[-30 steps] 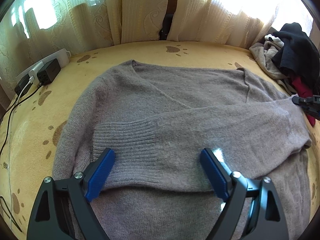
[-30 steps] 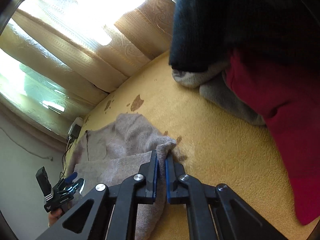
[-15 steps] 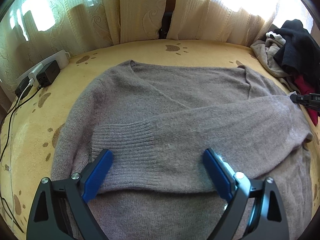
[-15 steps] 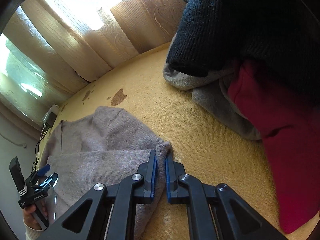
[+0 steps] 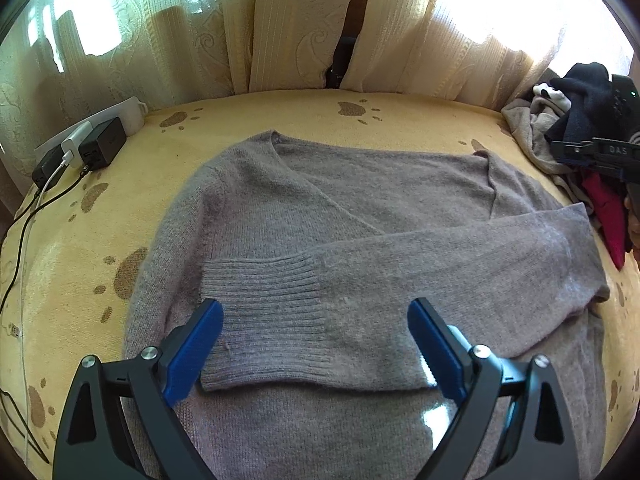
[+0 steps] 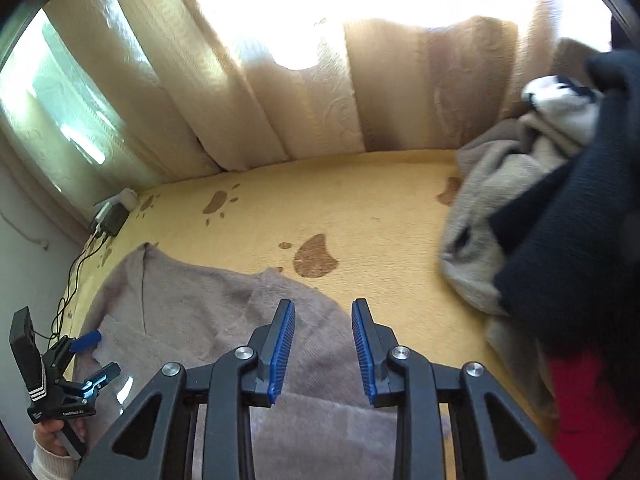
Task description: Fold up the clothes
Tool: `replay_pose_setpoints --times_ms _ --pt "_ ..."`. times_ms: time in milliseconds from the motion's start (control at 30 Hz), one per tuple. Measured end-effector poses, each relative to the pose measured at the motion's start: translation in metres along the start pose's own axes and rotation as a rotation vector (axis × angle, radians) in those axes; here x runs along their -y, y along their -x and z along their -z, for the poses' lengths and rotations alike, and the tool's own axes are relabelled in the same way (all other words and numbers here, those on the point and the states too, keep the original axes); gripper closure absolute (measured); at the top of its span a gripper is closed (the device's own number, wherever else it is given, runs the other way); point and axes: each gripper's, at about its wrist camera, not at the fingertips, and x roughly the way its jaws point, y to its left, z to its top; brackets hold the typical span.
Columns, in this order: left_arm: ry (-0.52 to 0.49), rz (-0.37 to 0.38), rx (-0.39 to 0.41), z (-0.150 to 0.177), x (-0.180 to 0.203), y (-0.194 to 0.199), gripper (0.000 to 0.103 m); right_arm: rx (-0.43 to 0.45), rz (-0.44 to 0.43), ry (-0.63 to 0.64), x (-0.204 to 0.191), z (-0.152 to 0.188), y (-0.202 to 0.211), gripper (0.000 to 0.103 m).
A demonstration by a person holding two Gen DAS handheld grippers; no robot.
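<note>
Left wrist view: sweater [image 5: 360, 248] lies flat mid-bed, sleeve [image 5: 400, 292] folded across for compactness; left gripper [image 5: 316, 344] spread wide at 6 o'clock, empty. Right gripper [image 6: 322, 344] opening, nothing pinched.

Sunlit cream curtains [image 5: 304, 28] behind yellow paw-print cover [image 6: 360, 200].

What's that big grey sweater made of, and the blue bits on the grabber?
The grey knitted sweater looks like soft, fuzzy wool or a wool blend: ribbed cuff, matte nap. The blue ridged pads on the right hand-held gripper look like rubber or plastic.
</note>
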Motion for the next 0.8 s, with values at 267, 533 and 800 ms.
replay_pose_setpoints --times_ms 267,533,800 --pt "-0.031 -0.009 -0.011 0.003 -0.001 -0.008 0.006 -0.124 0.001 0.157 -0.035 -0.015 -0.066 0.072" --pt "-0.030 -0.004 -0.005 0.001 -0.003 -0.010 0.003 -0.104 0.018 0.208 -0.042 -0.011 -0.070 0.078" --pt "-0.005 -0.037 -0.013 -0.006 -0.011 -0.017 0.001 0.068 0.132 0.210 -0.047 -0.016 -0.041 0.099"
